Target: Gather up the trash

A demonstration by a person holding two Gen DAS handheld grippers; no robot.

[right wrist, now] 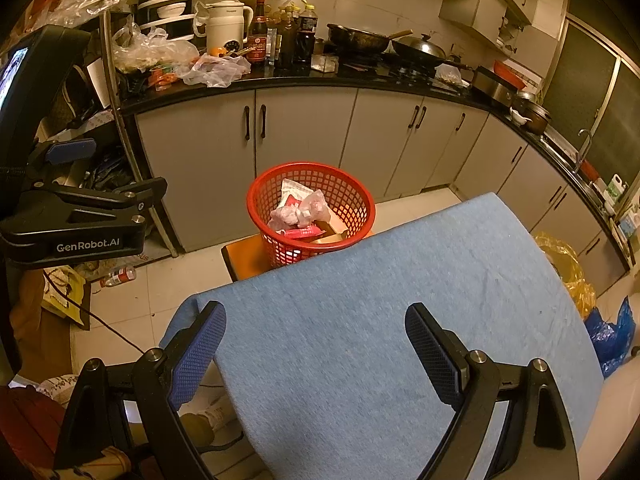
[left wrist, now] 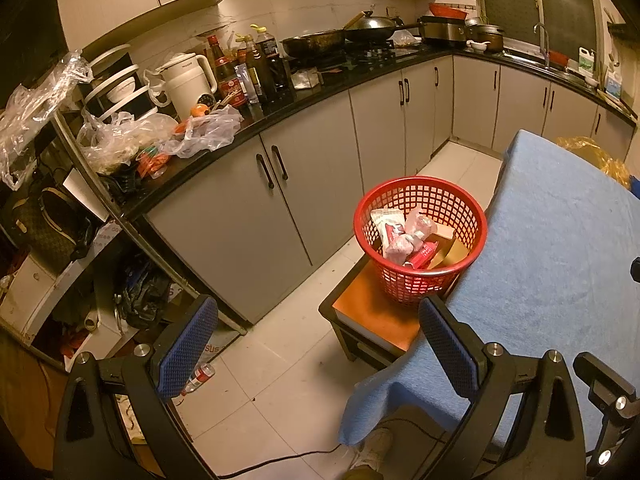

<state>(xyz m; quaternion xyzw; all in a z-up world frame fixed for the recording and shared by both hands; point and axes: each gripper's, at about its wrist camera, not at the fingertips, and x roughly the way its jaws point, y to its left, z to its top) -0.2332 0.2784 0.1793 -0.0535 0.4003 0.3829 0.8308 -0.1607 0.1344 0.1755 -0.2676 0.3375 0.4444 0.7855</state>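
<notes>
**Caller:** Both jaws spread wide and holding nothing. Start with your left wrist view: the left gripper (left wrist: 316,344) hangs over bare floor tiles, its blue pads well apart, with the blue-covered table (left wrist: 560,248) off to its right side.

**Analyst:** And ahead of you, the red basket (left wrist: 420,240) sits on a low orange stool (left wrist: 372,312), touching the table's edge. It's already got trash in it: a pink crumpled bag (left wrist: 404,240), a white-and-red wrapper (left wrist: 386,220), some cardboard (left wrist: 448,252).

**Caller:** Down low, a small plastic bottle (left wrist: 199,378) lies on its side on the floor, near your left finger.

**Analyst:** That looks like your next candidate. I'd judge it light, smooth and prone to rolling, so pinch across the body rather than the cap end.

**Caller:** Over to the right wrist view. The right gripper (right wrist: 316,356) is just as wide and just as bare, hovering above the tablecloth.

**Analyst:** Nothing lies on the cloth in front of you. The basket (right wrist: 312,208) stands just beyond the far edge, and the bottle (right wrist: 119,275) is on the tiles well left of it, below your other tool.

**Caller:** Beside the table on the right, a yellow bag (right wrist: 568,268) and a blue bag (right wrist: 612,336).

**Analyst:** Soft film, probably. Grab a bunched fold if you go for those; whether they count as trash, I can't tell.
</notes>
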